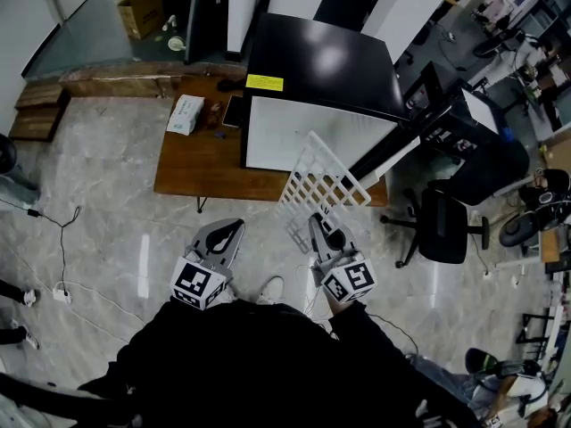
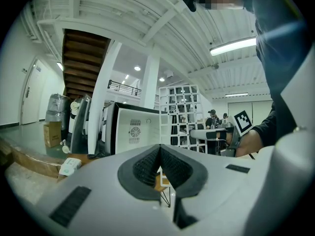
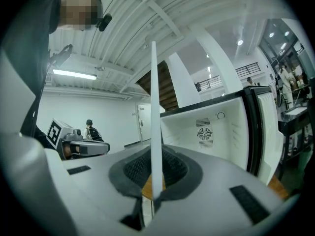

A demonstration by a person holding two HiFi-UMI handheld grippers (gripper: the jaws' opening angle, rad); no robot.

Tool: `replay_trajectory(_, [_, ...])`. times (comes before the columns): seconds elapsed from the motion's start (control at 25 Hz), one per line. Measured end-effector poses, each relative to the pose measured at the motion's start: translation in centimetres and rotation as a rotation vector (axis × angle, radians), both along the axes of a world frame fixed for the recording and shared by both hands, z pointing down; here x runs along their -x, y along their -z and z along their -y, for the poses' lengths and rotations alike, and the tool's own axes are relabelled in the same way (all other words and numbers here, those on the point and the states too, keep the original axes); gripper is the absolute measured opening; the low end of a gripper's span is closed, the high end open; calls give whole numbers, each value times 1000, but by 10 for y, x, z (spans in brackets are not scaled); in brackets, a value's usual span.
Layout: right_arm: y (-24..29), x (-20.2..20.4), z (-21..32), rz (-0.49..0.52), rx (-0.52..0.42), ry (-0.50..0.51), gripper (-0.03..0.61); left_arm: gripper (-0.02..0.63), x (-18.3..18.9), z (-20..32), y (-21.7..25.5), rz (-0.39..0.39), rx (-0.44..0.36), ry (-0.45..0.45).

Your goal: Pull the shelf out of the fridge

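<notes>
1. My right hand-held gripper [image 1: 318,223] [image 3: 155,178] was clamped on the white wire shelf [image 1: 323,181] [image 3: 153,107], its pads pressed against the shelf's near edge.
2. The shelf was fully outside the fridge [image 1: 308,61] [image 3: 216,127], in the air between me and the fridge's open white interior, above the front edge of the wooden counter [image 1: 201,163].
3. The shelf stood on edge. In the right gripper view it showed as a thin white line rising straight up from between the jaws.
4. Its flat faces were turned to my left and right, so the left gripper view showed the grid [image 2: 180,114] broadside, taller than it was wide.
5. The long axis therefore ran roughly upright, and the far edge pointed toward the fridge.
6. My left hand-held gripper [image 1: 232,227] [image 2: 160,156] was held beside the right one, apart from the shelf. Its jaws were closed together with nothing between them.
7. The fridge sat on the counter, and a small white packet [image 1: 185,114] lay to its left.
</notes>
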State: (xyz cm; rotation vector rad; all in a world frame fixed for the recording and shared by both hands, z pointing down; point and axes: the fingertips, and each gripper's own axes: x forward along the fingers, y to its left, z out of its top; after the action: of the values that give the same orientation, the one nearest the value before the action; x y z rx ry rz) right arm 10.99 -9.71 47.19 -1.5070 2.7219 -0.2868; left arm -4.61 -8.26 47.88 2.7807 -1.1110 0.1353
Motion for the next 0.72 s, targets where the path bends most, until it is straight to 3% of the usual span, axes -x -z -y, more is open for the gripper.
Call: replay_trajectory(0.72, [6, 0, 1, -12, -13, 0, 29, -3, -2, 1, 0, -12, 1, -2])
